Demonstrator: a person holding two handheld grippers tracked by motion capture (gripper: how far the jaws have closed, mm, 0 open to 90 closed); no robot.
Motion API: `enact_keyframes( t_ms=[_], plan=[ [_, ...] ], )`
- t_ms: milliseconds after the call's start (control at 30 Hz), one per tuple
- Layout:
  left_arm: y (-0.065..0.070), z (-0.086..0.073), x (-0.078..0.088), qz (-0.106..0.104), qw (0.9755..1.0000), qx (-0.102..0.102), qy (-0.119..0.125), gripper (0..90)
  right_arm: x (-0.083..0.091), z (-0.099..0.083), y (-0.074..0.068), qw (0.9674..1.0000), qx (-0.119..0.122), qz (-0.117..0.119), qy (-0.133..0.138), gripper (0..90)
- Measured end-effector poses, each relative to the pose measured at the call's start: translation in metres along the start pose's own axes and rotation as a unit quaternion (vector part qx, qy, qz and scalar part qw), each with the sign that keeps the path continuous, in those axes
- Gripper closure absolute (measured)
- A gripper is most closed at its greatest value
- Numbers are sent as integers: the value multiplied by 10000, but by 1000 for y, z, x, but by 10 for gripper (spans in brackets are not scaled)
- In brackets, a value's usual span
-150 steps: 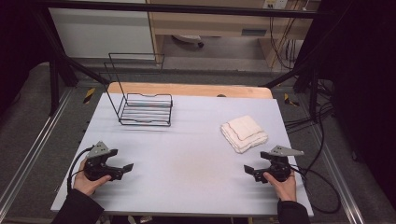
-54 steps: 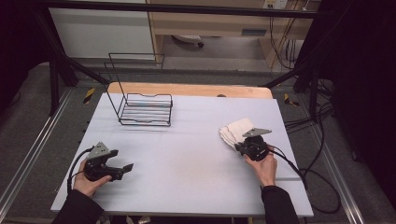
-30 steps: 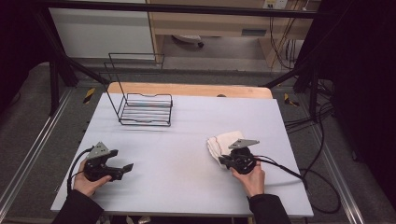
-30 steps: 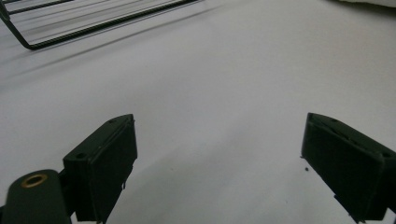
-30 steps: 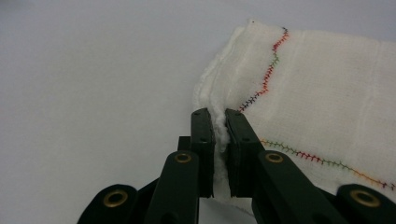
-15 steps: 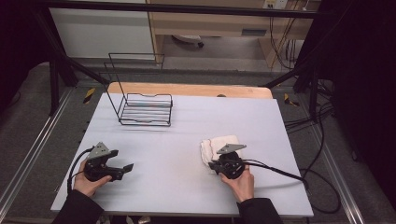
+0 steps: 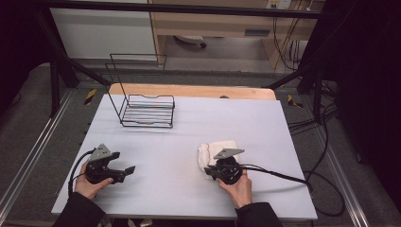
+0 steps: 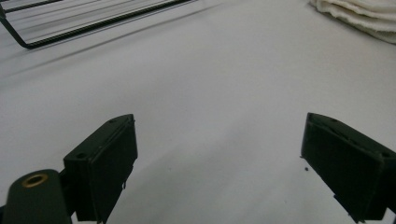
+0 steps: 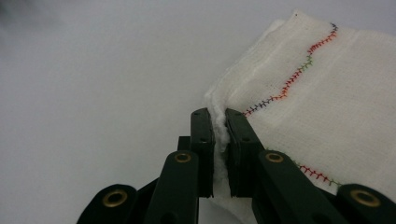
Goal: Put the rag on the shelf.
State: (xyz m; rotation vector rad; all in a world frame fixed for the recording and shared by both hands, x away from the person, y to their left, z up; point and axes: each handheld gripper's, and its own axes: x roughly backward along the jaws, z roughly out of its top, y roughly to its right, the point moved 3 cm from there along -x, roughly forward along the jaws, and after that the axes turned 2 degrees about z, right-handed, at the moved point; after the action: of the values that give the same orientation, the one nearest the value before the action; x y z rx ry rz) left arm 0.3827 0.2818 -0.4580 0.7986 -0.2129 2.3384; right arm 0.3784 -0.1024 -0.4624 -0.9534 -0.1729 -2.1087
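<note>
Right gripper (image 9: 219,140) is pinched tight on the cloth (image 7: 215,153) edge and has dragged it from right of the rack (image 7: 146,111) toward table centre. Left gripper (image 7: 124,171) idle, jaws wide, empty. Likely repositioning before unfolding.

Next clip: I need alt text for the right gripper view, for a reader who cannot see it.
The right claw is shut on the edge of a folded white cloth, its two black jaws pinching the layers between them. The cloth has a line of multicoloured stitching and lies on a pale table.
</note>
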Motion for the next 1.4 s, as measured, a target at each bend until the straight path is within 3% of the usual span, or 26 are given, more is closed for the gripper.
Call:
enact_keyframes(
  t_ms=[200,400,433,467,700,800,900,1233,1400],
  plan=[
    [0,0,0,0,10000,19,-16,104,-2,-1,-1,10000,-19,13,49,802],
    [0,1,0,60,9999,72,-51,82,5,4,2,9996,10,112,266,607],
    [0,1,0,60,9999,72,-51,79,5,4,2,9996,10,112,266,607],
    [0,2,-1,65,9999,85,-58,75,11,5,7,9991,-51,119,393,517],
    [4,5,-5,50,9999,70,-104,62,28,1,29,9988,-168,-8,470,362],
    [8,7,-7,32,9999,56,-136,56,36,-3,42,9977,-260,-35,622,250],
    [12,9,-9,30,9999,35,-144,54,39,-8,50,9979,-313,-53,566,177],
    [26,21,-18,-27,9998,-58,-177,53,50,-18,74,9978,-328,-170,557,40],
    [34,31,-26,-102,9998,-68,-180,56,54,-22,80,9973,-357,-174,615,28]
  ],
)
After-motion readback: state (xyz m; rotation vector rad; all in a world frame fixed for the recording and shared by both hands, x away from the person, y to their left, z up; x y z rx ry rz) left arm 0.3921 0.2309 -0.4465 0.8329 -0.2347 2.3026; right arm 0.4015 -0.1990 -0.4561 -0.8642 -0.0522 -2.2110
